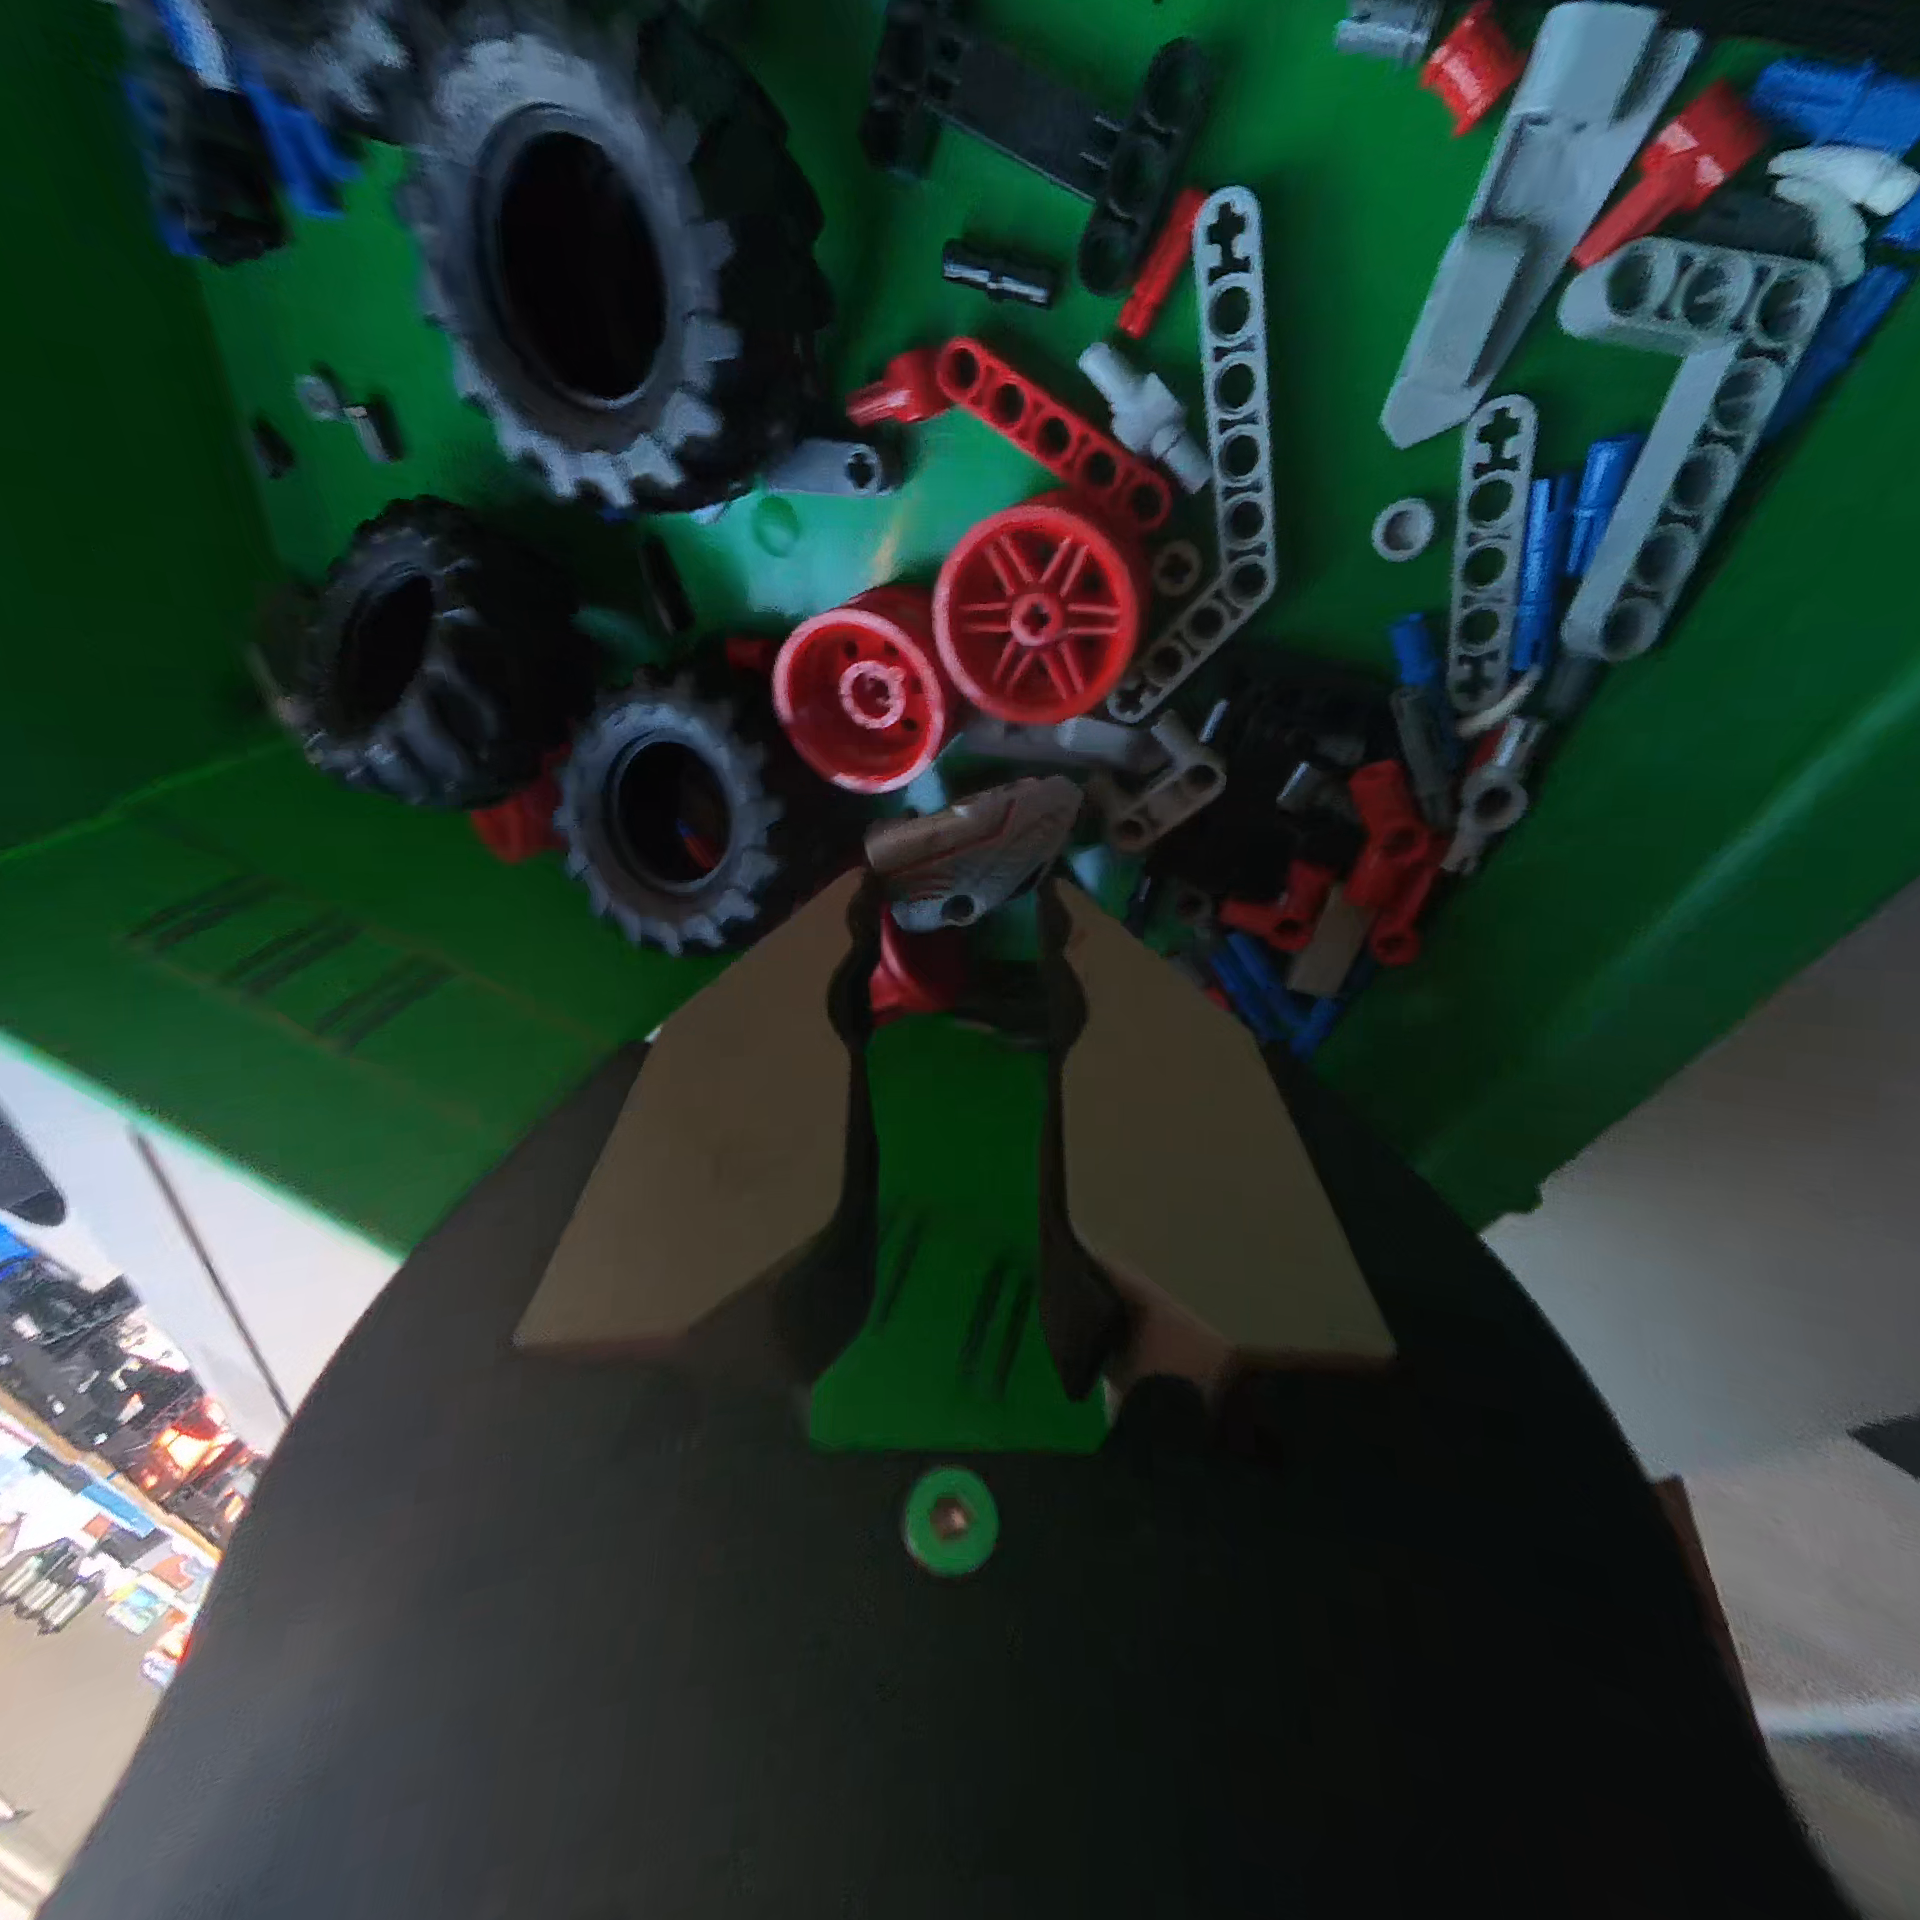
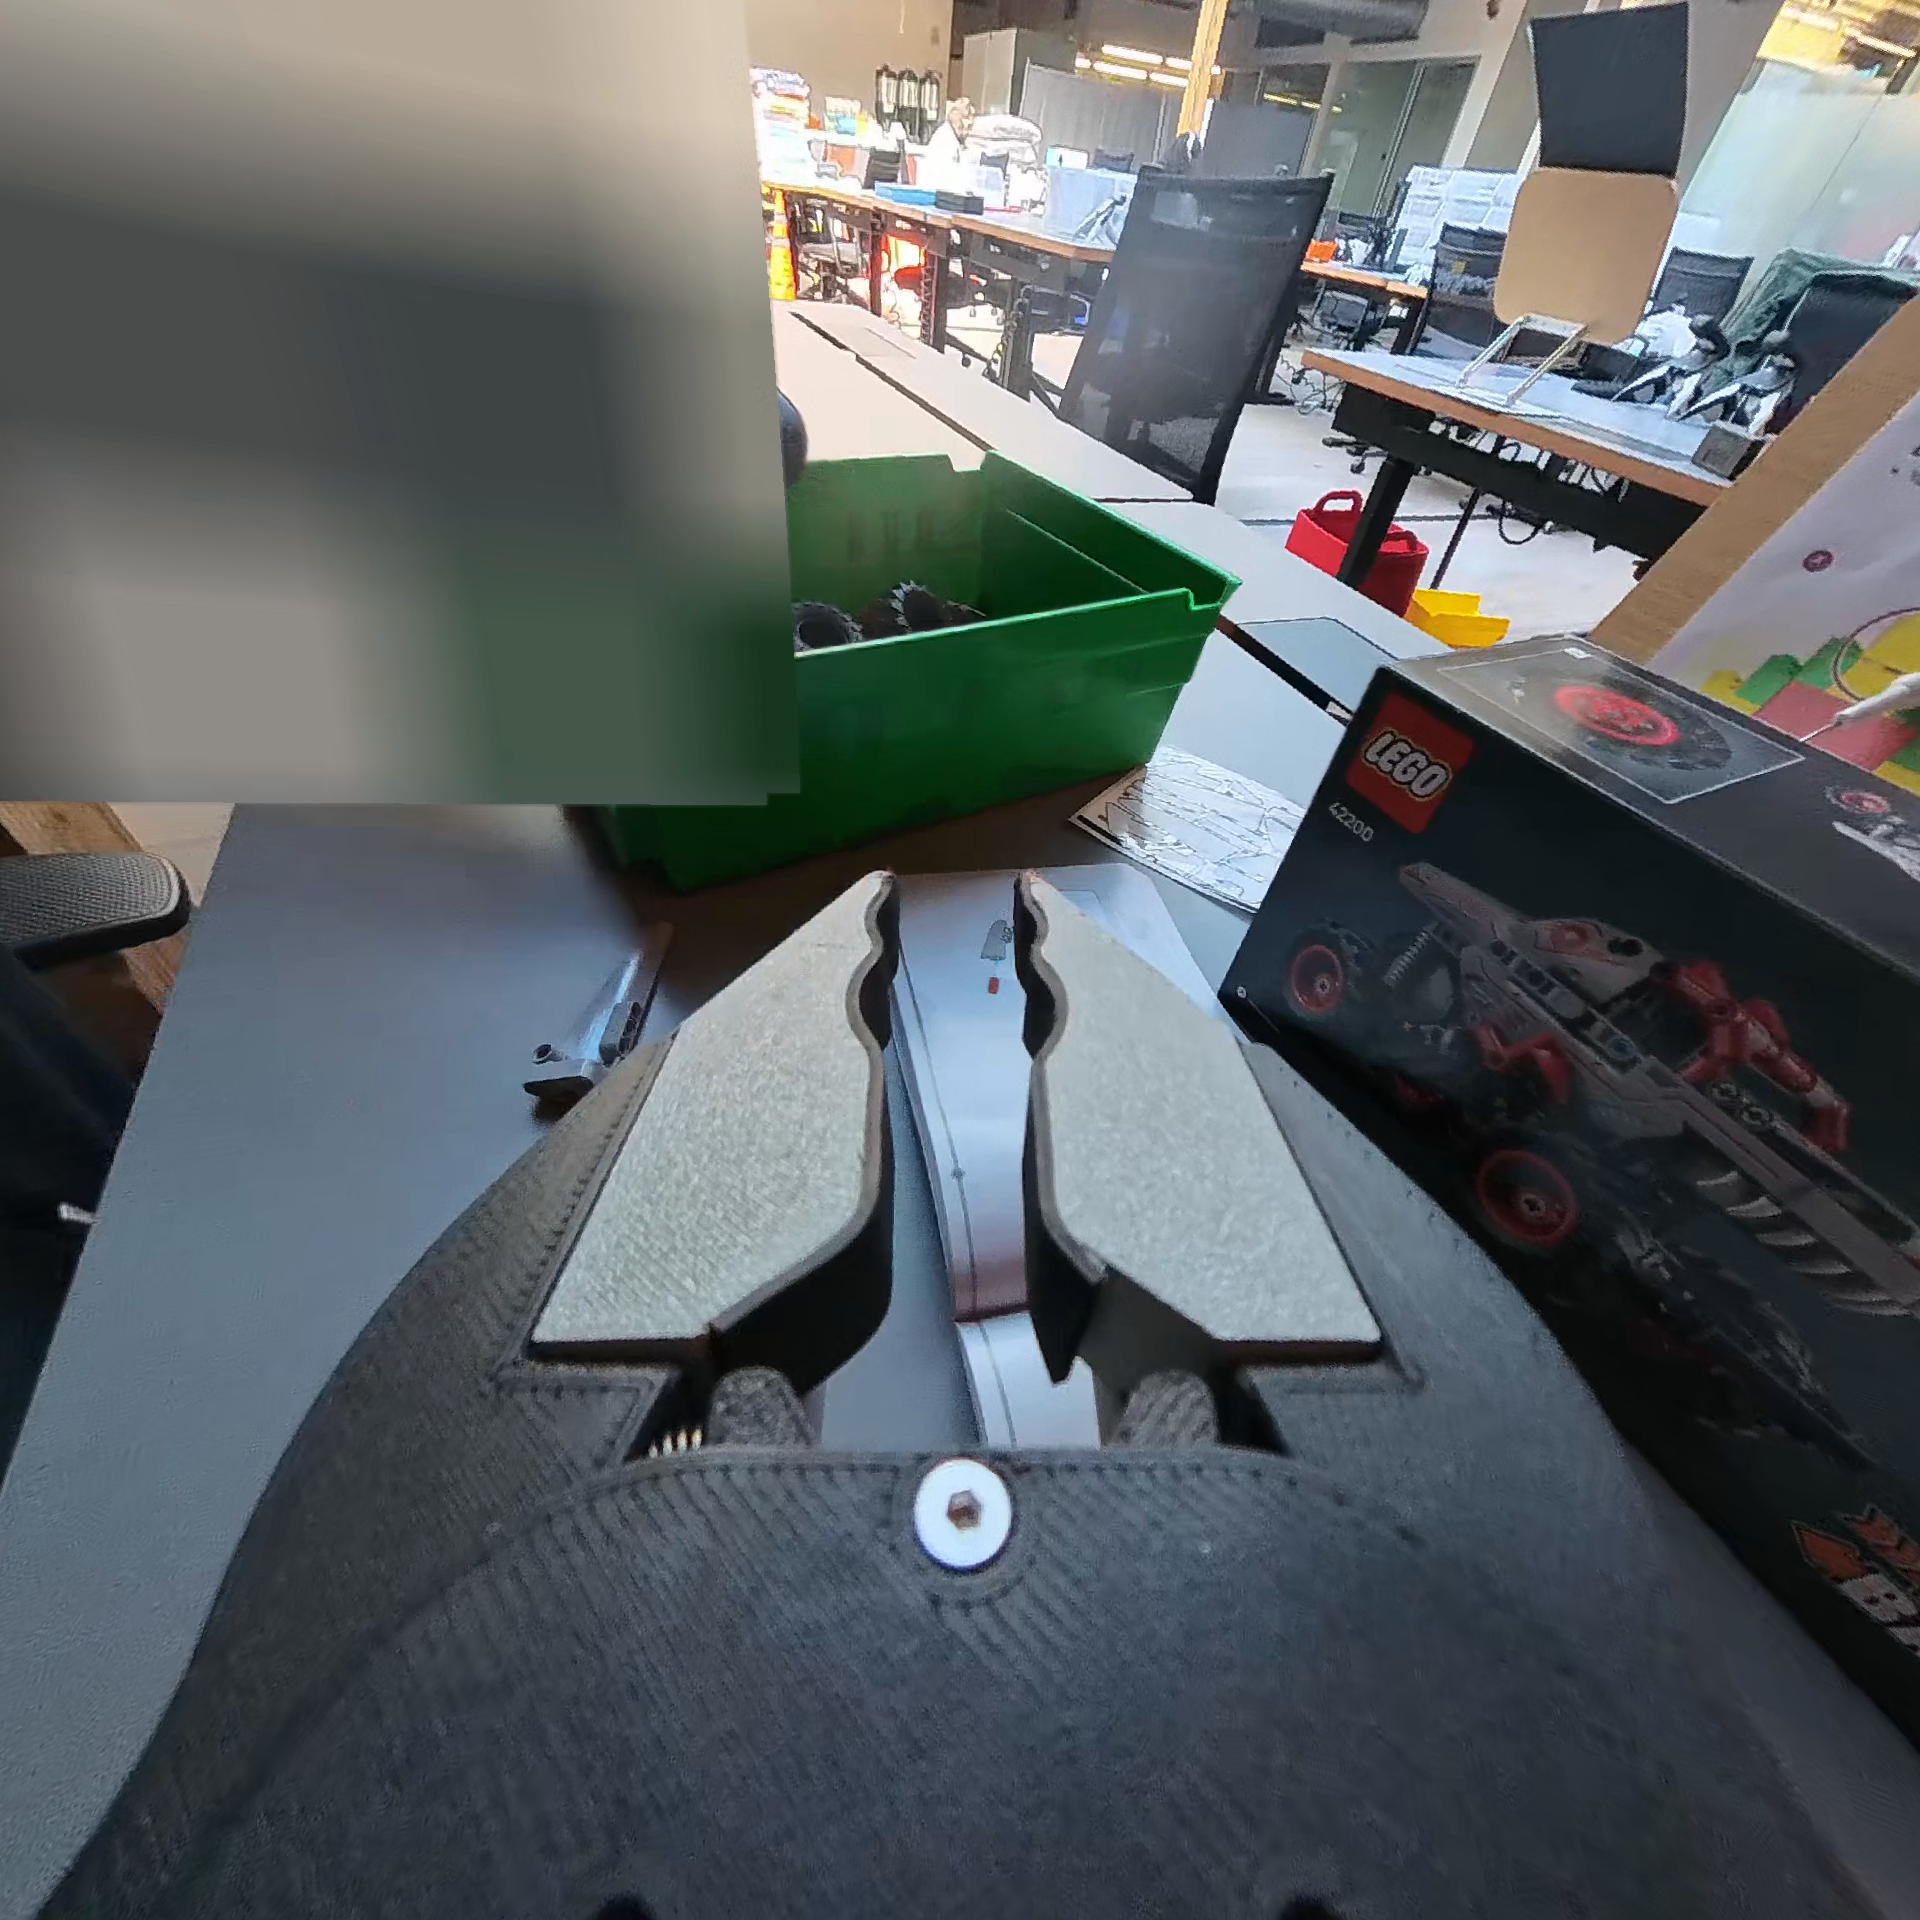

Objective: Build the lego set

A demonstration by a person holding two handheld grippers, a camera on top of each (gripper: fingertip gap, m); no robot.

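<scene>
In the left wrist view my left gripper (image 1: 956,894) hangs over a green bin (image 1: 312,987) of loose Lego parts. It is shut on a small grey printed panel piece (image 1: 977,842), with a red part (image 1: 899,971) showing between the fingers just below it. Two red wheel hubs (image 1: 1039,613) lie just beyond the tips, and black tyres (image 1: 613,249) lie to the left. In the right wrist view my right gripper (image 2: 956,894) is open and empty, low over a dark table, above a booklet (image 2: 956,1091).
Grey beams (image 1: 1236,416) and red and blue pins fill the bin's right side. In the right wrist view the green bin (image 2: 987,675) stands ahead and the Lego box (image 2: 1558,987) close on the right. A small grey assembly (image 2: 603,1029) and a printed sheet (image 2: 1184,821) lie on the table.
</scene>
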